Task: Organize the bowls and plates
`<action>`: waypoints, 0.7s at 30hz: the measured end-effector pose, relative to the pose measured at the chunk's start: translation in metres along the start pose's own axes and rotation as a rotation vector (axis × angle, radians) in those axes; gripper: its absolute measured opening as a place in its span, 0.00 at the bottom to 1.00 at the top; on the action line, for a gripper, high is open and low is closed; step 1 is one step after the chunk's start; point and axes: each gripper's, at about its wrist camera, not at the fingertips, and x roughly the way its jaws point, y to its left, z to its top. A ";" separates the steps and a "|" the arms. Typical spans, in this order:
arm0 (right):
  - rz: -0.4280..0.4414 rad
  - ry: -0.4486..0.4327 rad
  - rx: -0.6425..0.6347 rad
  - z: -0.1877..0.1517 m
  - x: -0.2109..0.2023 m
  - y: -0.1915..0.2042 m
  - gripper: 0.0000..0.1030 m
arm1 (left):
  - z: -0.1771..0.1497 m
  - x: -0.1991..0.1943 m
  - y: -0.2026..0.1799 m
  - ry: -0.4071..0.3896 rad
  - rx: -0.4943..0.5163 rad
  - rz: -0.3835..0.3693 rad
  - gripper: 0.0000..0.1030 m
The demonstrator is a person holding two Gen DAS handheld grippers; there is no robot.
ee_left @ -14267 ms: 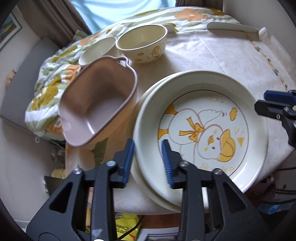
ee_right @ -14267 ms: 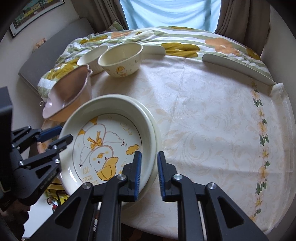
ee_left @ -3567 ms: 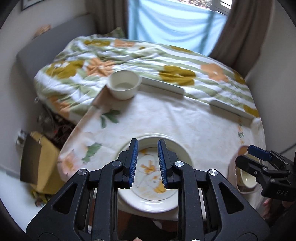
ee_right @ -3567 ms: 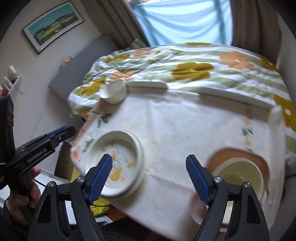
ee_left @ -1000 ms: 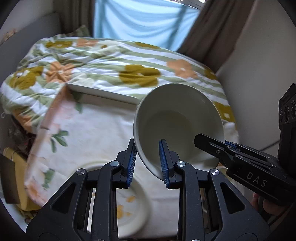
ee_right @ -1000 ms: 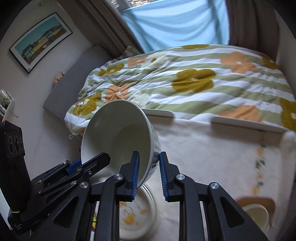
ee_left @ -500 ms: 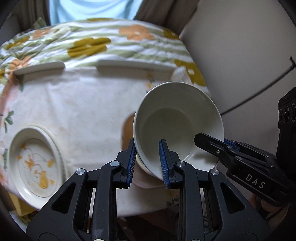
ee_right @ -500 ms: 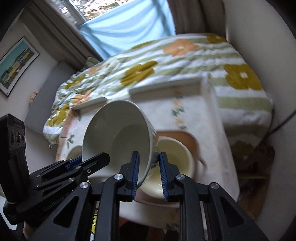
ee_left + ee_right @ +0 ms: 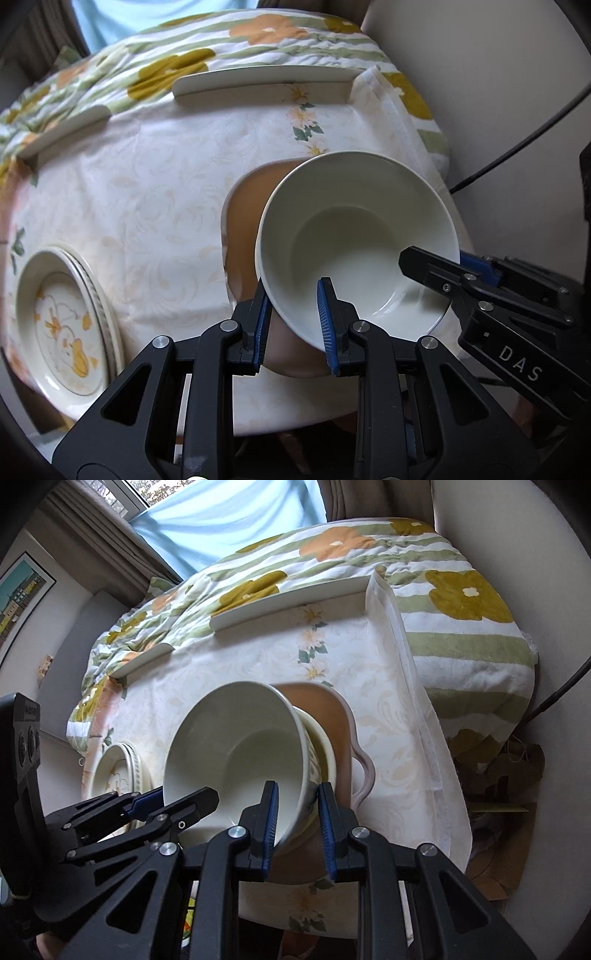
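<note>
A plain white bowl (image 9: pixel 356 236) hangs tilted in the air, pinched by both tools at once. The left gripper (image 9: pixel 291 321) is clamped on the near-left part of its rim, one blue pad inside and one outside. The right gripper (image 9: pixel 295 818) is closed on the rim at the opposite, right side in the same way. The bowl sits just above a cream bowl (image 9: pixel 323 749) with a printed pattern, which rests inside a pinkish-brown baking dish (image 9: pixel 349 734) with a looped handle. Whether the two bowls touch cannot be told.

The dish stands near the right edge of a table covered by a cream tablecloth (image 9: pixel 147 192) with a pale leaf pattern and a flowered border. At the near-left part of the table lies a stack of plates (image 9: pixel 64 321); the top one bears a yellow duck drawing.

Along the far edge of the table two white rails (image 9: pixel 262 79) hold the cloth. Beyond them is a bed with a quilt (image 9: pixel 332 554) striped green and white with orange and mustard flowers. Behind that is a window with a light blue curtain (image 9: pixel 229 520) and brown drapes. A framed picture (image 9: pixel 20 598) hangs on the left wall, and a black cable (image 9: pixel 517 147) runs down the right wall.
</note>
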 end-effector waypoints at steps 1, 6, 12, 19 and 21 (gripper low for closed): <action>-0.002 -0.001 -0.004 0.000 0.001 0.000 0.19 | 0.001 0.001 -0.001 0.001 0.011 0.012 0.21; -0.023 0.011 -0.025 -0.001 0.003 0.001 0.19 | 0.004 0.004 -0.006 0.005 0.054 0.068 0.21; -0.024 0.017 -0.031 -0.004 0.004 0.002 0.19 | 0.005 0.003 -0.008 0.002 0.071 0.081 0.21; -0.011 0.012 -0.024 -0.004 0.002 0.001 0.19 | 0.005 -0.002 -0.005 -0.009 0.065 0.080 0.22; -0.002 0.010 -0.017 -0.003 0.000 0.000 0.19 | 0.005 -0.004 -0.005 -0.012 0.061 0.073 0.29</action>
